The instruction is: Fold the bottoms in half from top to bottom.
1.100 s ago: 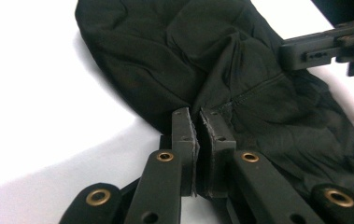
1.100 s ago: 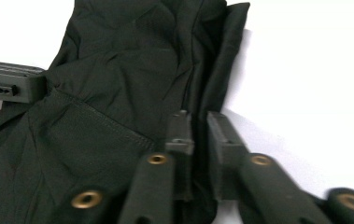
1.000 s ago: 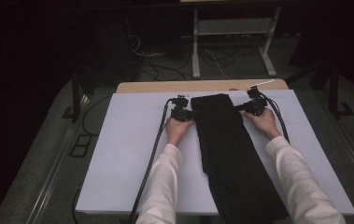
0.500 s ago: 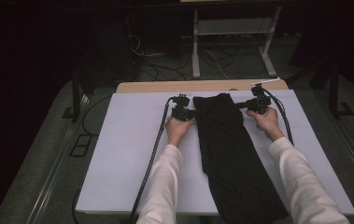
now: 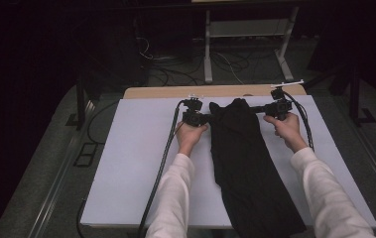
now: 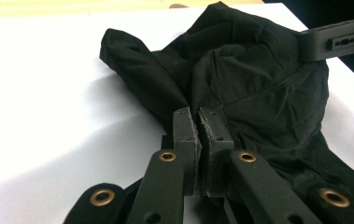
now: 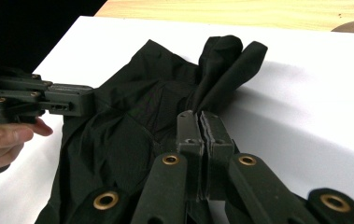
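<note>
A white-covered desk (image 5: 141, 163) stands in a dark room. The long black fabric garment (image 5: 247, 163) lies on it, its far end stretched between the 2 grippers. The left gripper (image 6: 201, 123) and right gripper (image 7: 198, 126) each have fingers pressed together on a fold of the cloth.

Left gripper (image 6: 199, 122): black jaws pressed together, pinching the edge of a crumpled black fabric garment (image 6: 258, 88) with a stitched seam. Garment lies bunched on a white sheet-covered table (image 6: 48, 107); light wooden strip along far edge. Other black gripper (image 6: 338, 42) touches the garment at upper right.
</note>
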The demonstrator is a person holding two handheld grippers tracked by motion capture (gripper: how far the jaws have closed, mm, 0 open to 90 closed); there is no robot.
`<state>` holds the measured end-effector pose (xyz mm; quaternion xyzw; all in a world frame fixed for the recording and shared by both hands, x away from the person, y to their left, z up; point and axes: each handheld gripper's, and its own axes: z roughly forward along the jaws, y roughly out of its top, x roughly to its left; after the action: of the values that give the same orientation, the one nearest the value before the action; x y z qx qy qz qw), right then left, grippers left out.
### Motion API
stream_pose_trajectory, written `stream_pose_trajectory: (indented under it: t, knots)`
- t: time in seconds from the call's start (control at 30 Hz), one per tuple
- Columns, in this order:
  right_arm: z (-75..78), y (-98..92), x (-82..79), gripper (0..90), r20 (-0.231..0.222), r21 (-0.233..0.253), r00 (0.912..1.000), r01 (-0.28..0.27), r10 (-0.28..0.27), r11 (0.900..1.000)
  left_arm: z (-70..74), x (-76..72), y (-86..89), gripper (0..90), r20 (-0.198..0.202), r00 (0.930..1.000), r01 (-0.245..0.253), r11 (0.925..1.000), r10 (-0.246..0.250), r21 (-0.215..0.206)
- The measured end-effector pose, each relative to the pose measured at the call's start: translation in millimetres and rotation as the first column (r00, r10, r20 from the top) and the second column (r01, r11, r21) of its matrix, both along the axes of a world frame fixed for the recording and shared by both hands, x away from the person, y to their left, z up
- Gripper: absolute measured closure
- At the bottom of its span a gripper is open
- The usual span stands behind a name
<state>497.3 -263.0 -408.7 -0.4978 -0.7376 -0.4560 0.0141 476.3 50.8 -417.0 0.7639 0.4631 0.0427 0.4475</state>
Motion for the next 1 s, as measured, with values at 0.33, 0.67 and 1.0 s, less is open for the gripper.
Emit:
stream_pose_trajectory:
  t: [0.33, 0.67, 1.0]
  knots:
    - [9.9, -2.2, -15.0, 86.4, 0.024, 0.012, 0.9996, -0.017, 0.017, 1.000, 9.9, -13.0, -1.0, 85.4, 0.013, 0.9998, 0.013, 0.9998, -0.013, -0.012]
    - [21.3, -5.7, -34.6, 86.4, 0.065, 0.045, 0.9977, -0.025, 0.022, 0.999, 21.4, -27.7, 1.3, 85.4, 0.032, 0.9991, 0.029, 0.9986, -0.027, -0.044]
    - [24.8, -15.1, -50.5, 86.3, 0.080, 0.072, 0.9968, -0.016, 0.010, 0.997, 36.3, -44.2, -1.5, 85.4, 0.064, 0.9961, 0.064, 0.9961, -0.061, -0.060]
